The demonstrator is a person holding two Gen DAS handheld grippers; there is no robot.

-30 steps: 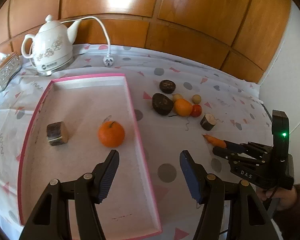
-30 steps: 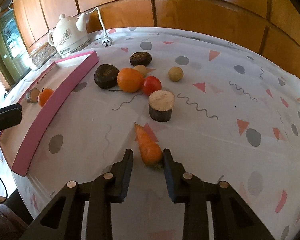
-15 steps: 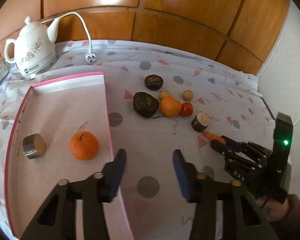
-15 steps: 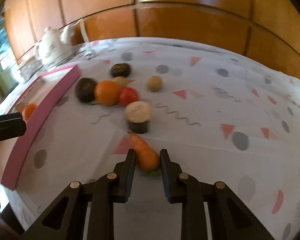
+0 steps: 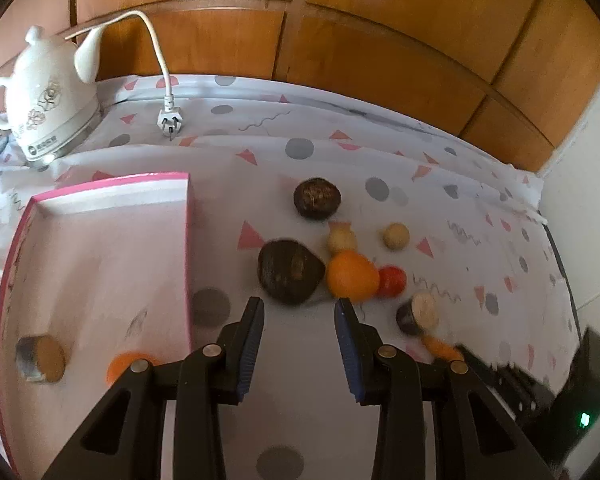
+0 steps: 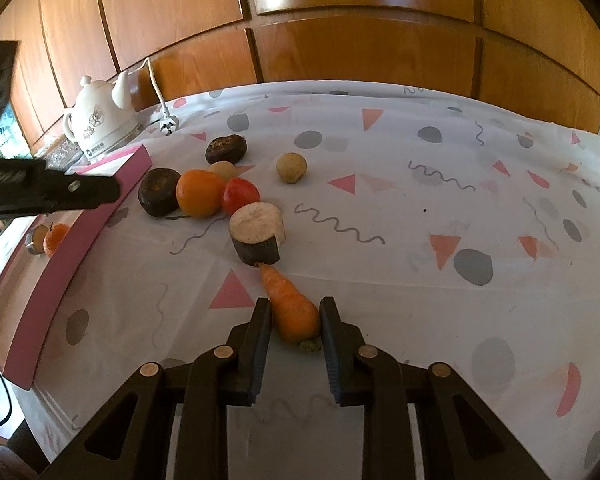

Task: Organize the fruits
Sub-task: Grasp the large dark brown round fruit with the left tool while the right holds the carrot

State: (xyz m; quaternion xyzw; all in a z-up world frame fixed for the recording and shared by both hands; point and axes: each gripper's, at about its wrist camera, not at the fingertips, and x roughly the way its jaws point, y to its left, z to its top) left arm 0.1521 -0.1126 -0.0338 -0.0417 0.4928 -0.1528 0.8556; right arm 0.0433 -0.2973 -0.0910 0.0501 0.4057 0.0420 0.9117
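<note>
Left wrist view: the left tongs are hanging open above the table, pointing toward a dark round fruit and an orange touching a tomato. The pink tray at left is holding a cut wooden-looking piece and a second orange, partly hidden.

Right wrist view: the right tongs are closing around the thick end of the carrot, both pads appearing to touch it. The carrot is lying on the table, its tip touching a cut root piece. A kettle is standing behind the tray.
</note>
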